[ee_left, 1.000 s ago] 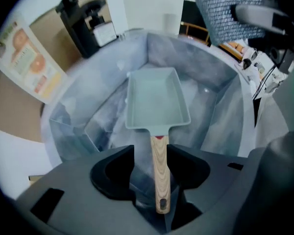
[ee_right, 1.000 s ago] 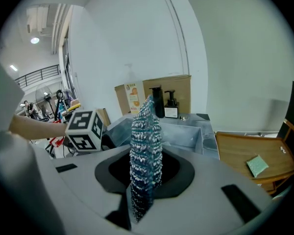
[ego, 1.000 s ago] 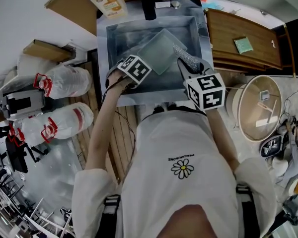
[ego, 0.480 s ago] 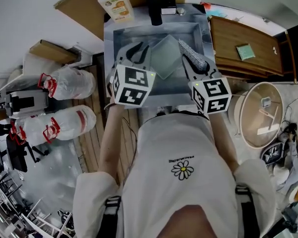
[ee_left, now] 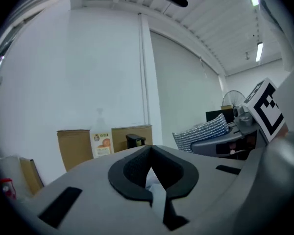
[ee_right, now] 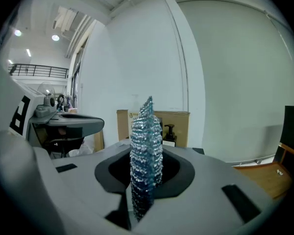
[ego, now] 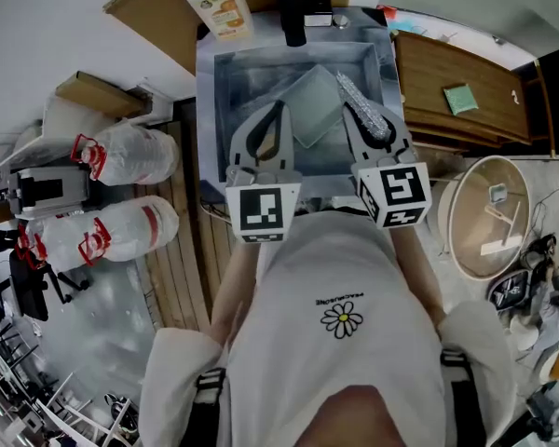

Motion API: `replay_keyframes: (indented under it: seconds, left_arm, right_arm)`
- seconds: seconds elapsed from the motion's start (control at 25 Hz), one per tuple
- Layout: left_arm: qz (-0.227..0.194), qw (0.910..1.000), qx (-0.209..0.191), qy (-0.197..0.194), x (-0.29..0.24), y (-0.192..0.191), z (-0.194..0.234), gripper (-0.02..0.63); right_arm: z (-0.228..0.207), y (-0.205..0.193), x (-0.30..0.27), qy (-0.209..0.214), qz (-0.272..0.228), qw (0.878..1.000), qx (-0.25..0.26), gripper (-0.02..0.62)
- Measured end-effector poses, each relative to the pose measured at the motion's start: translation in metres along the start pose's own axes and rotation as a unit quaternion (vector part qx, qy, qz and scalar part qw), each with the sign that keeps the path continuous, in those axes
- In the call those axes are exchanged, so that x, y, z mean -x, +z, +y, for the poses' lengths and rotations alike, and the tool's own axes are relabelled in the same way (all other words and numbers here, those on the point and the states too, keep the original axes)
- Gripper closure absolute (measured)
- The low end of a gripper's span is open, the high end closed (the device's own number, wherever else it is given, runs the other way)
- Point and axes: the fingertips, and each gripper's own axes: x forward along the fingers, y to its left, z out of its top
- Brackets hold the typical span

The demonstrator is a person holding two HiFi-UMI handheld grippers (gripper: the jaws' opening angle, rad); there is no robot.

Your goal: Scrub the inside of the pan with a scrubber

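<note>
**Scrubber gripped, pan lying in the sink**

The person stood at the sink (ego: 208, 82) with a gripper in each hand, both held out over the basin and pointing nearly level. The left gripper (ego: 279, 110) had just closed; its fingers (ee_left: 135, 168) met tip to tip with nothing between them. The right gripper (ego: 371, 130) held the scrubber (ego: 362, 106), a silvery mesh pad pinched on edge between the fingers, so that it stuck out past their tips. In the right gripper view the scrubber (ee_right: 146, 146) rose straight up from the fingers (ee_right: 179, 173) that clamped it. The pan (ego: 312, 108), square and pale, lay tilted in the basin ahead of the two grippers, its right edge under the scrubber as seen from above. A soap bottle (ego: 220, 4) stood on the sink's back edge.
</note>
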Motion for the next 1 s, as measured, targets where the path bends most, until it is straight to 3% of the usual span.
replay_keyframes:
  seconds: [0.32, 1.0]
  left_arm:
    - [-0.002, 0.9999, 0.017, 0.002, 0.005, -0.002, 0.003, 0.591]
    - [0.003, 0.9998, 0.013, 0.015, 0.007, -0.009, 0.018, 0.591]
  right_arm:
    - [-0.003, -0.001, 0.004, -0.009, -0.003, 1.000, -0.006, 0.535]
    - [-0.001, -0.001, 0.002, -0.016, -0.006, 1.000, -0.005, 0.535]
